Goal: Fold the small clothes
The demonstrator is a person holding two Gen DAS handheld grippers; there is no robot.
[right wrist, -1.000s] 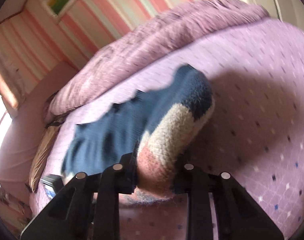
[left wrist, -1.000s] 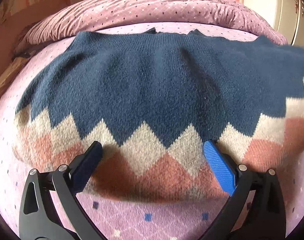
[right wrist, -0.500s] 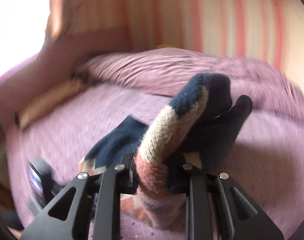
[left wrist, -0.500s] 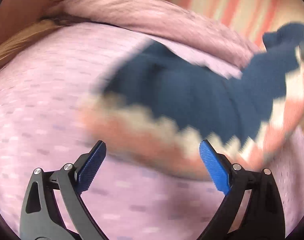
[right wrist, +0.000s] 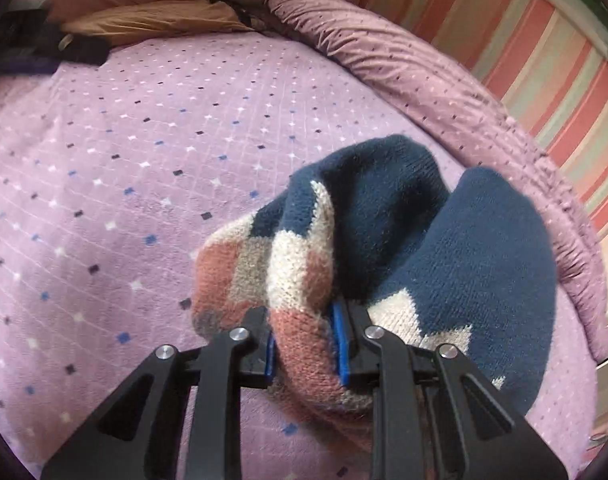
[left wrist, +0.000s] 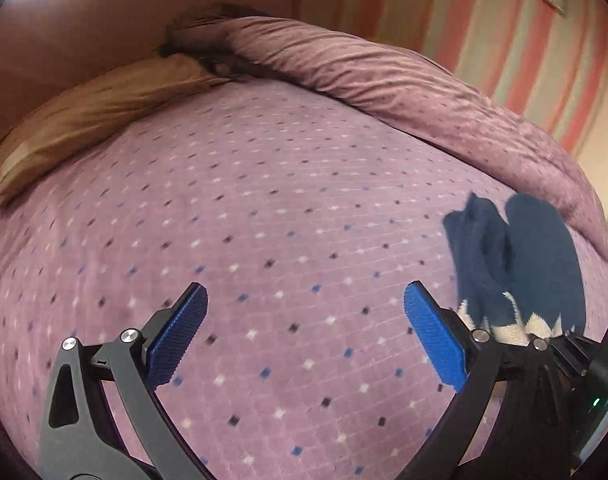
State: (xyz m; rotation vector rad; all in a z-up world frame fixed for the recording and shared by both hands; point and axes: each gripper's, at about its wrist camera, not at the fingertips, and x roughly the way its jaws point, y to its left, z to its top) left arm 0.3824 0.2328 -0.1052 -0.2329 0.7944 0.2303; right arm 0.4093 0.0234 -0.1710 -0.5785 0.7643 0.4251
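Nearest the camera in the right wrist view, the right gripper [right wrist: 304,346] has its blue-padded fingers pinching a thick bunch of the small knitted sweater [right wrist: 387,256], navy wool with a cream, salmon and grey zigzag band along the hem. The knit is chunky and fuzzy, and it hangs in two rounded lobes off the jaws, clear of the bed as far as I can tell. So the garment isn't lying flat right now, it's bunched up and carried.

In the left wrist view, the left gripper [left wrist: 304,334] has its ribbed blue pads [left wrist: 431,336] spread wide with nothing between them, hovering over bare bedspread. The sweater [left wrist: 515,268] shows up just off to its right, dangling beside the right finger.

My guess on the step: it looks like a reposition or a shake-out between folds, not a finished fold. The next move probably calls for laying the knit back down flat on the spread, with the empty left gripper grabbing a free edge so the thing doesn't land in a heap. Thick wool like this is floppy and grippy, so it should stay where it's put.

Under it all is the lilac bedspread [right wrist: 144,168], soft fleecy stuff with a grid of tiny white, blue and dark diamonds. Further back sits a rumpled mauve duvet [right wrist: 423,80], and to the far left a tan pillow [left wrist: 88,120].
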